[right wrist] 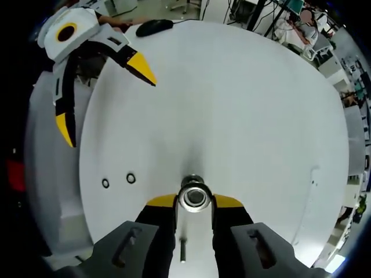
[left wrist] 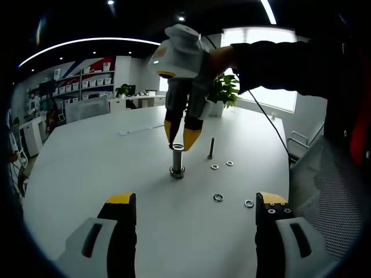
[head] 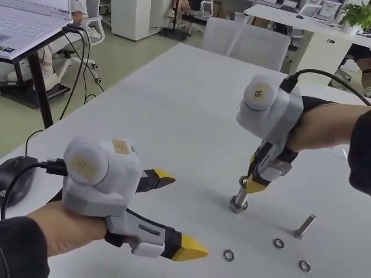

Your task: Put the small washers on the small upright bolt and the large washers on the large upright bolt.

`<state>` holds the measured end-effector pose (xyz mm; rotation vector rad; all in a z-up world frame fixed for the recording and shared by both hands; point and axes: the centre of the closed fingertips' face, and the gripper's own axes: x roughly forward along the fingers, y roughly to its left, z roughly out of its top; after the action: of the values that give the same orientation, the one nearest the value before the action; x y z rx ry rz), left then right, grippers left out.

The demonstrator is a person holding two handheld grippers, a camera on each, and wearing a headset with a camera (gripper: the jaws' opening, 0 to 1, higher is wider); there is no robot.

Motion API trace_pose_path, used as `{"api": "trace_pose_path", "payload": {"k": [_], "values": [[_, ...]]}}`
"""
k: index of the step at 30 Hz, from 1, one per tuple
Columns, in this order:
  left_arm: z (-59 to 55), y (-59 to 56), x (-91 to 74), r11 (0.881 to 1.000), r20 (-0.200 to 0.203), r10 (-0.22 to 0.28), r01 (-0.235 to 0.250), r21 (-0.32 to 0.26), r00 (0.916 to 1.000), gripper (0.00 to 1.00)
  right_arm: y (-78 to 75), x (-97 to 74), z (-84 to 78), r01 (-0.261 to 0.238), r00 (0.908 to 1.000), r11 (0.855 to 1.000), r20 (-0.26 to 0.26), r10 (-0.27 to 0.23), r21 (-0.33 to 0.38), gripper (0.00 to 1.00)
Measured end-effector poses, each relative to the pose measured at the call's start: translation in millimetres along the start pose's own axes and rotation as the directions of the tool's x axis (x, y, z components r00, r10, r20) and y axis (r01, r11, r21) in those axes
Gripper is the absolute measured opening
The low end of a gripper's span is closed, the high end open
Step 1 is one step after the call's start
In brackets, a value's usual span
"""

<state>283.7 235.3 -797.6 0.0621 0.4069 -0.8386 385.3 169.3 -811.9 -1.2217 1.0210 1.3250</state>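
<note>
right gripper view: right gripper (right wrist: 195, 201), jaws narrowed on a large washer (right wrist: 194, 189), sits directly above the upright large bolt (left wrist: 177, 157). left gripper (left wrist: 196, 200) gapes empty.

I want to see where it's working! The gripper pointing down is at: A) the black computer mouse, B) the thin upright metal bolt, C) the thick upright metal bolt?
C: the right gripper holds a large steel washer at the top of the thick upright metal bolt.

Matt table (head: 174, 116); shiny metal large bolt (head: 239, 200); washers (head: 229, 255) probably steel.
</note>
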Motion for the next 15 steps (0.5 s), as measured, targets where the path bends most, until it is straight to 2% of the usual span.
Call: {"api": "trace_pose_path", "payload": {"k": [15], "values": [[-3.4, 2.0, -0.4, 1.0, -0.002, 0.001, -0.001, -0.006, 1.0, 0.84, -1.6, 14.2, -2.2, -0.009, 0.9998, 1.0, -0.02, 0.009, -0.003, 0.24]]}}
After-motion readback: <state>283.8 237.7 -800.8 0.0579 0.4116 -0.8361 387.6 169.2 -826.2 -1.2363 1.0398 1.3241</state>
